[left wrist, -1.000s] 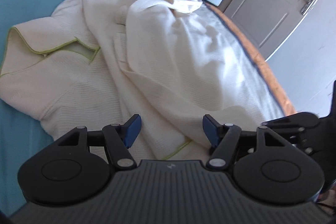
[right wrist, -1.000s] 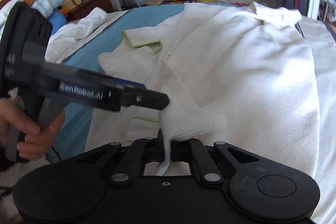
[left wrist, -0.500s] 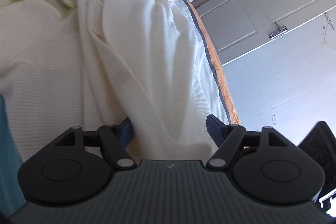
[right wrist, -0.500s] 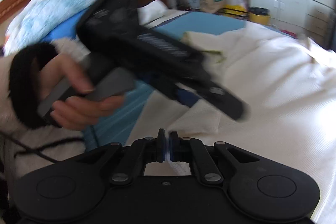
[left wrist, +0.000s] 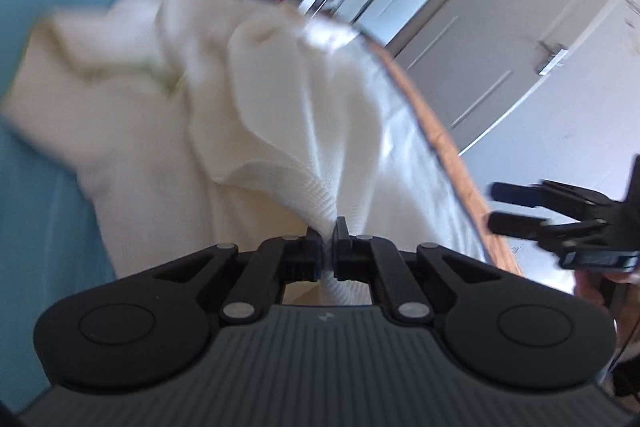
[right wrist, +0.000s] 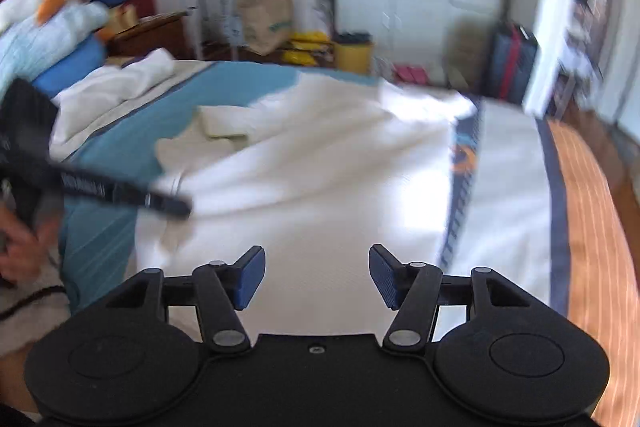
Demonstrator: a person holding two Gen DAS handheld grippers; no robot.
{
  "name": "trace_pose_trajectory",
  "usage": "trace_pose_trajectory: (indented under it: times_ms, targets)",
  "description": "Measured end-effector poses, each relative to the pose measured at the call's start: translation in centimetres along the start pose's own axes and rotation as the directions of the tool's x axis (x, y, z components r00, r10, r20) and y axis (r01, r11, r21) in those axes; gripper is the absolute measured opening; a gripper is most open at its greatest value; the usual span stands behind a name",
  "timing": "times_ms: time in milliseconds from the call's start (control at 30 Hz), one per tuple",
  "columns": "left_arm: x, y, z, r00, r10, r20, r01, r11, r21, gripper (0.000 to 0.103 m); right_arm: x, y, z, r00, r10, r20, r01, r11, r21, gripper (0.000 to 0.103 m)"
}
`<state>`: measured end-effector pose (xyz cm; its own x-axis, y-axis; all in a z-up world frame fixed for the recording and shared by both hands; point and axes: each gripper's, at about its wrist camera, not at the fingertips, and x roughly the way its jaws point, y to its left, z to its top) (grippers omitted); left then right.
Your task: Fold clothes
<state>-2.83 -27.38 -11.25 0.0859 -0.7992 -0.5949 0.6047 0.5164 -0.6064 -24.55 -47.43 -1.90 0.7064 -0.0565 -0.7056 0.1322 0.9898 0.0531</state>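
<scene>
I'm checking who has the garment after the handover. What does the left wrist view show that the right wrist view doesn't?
Only the left wrist view shows the left gripper, whose jaws have just closed, pinching a bunch of the cream garment.

Only the right wrist view shows the right gripper, whose jaws have just opened, holding nothing, plus the yellow bin.

Both show the garment spread on the blue bedsheet.

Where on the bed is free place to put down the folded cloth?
Bare blue sheet lies between the cream garment and the white bedding pile. A pale strip runs between garment and bed edge. The middle is crowded: the left gripper pinches the garment there.
</scene>
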Motion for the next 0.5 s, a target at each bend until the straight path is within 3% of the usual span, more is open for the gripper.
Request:
trace_pose_trajectory:
  times_ms: [67, 133, 233, 267, 300, 367, 433, 467, 500]
  targets:
    - [1.3, 1.9, -0.2, 0.999, 0.010, -0.041, -0.014, 0.996, -0.093, 0.005, 0.7, -1.2, -0.5, 0.996, -0.053, -0.074, 0.054, 0.998, 0.020, 0.063]
    - [1.3, 2.6, 0.0, 0.999, -0.007, -0.036, 0.003, 0.991, -0.135, 0.008, 1.6, -2.1, -1.1, 0.983, -0.104, -0.150, 0.109, 0.994, 0.024, 0.064]
    - [1.0, 2.6, 0.2, 0.999, -0.035, -0.007, 0.034, 0.989, -0.141, 0.039, 2.8, -2.3, -2.7, 0.961, -0.061, -0.268, 0.068, 0.998, 0.019, 0.064]
    - [1.1, 2.7, 0.2, 0.998, -0.061, -0.008, 0.059, 0.986, -0.153, 0.056, 3.0, -2.2, -3.1, 0.954, -0.035, -0.297, 0.038, 0.999, 0.005, 0.064]
    - [1.2, 2.9, 0.1, 0.996, -0.089, -0.011, 0.086, 0.982, -0.168, 0.063, 3.1, -1.9, -3.3, 0.952, -0.025, -0.305, 0.022, 1.000, -0.013, 0.064]
    - [1.3, 2.6, -0.1, 0.992, -0.127, -0.027, 0.120, 0.976, -0.180, 0.063, 3.5, -1.2, -3.6, 0.946, -0.009, -0.324, -0.007, 0.999, -0.048, 0.064]
    - [1.4, 1.6, 0.2, 0.994, -0.099, -0.037, 0.094, 0.988, -0.125, 0.059, 4.2, -0.8, -3.7, 0.936, -0.010, -0.352, -0.019, 0.997, -0.079, 0.064]
    - [1.3, 0.9, 0.3, 0.997, -0.063, -0.037, 0.060, 0.996, -0.073, 0.045, 4.7, -0.6, -3.9, 0.929, -0.024, -0.368, -0.011, 0.996, -0.094, 0.064]
    - [1.4, 0.2, 0.2, 0.999, -0.022, -0.040, 0.022, 1.000, -0.018, 0.023, 5.1, -0.6, -4.0, 0.924, -0.036, -0.380, -0.004, 0.995, -0.104, 0.064]
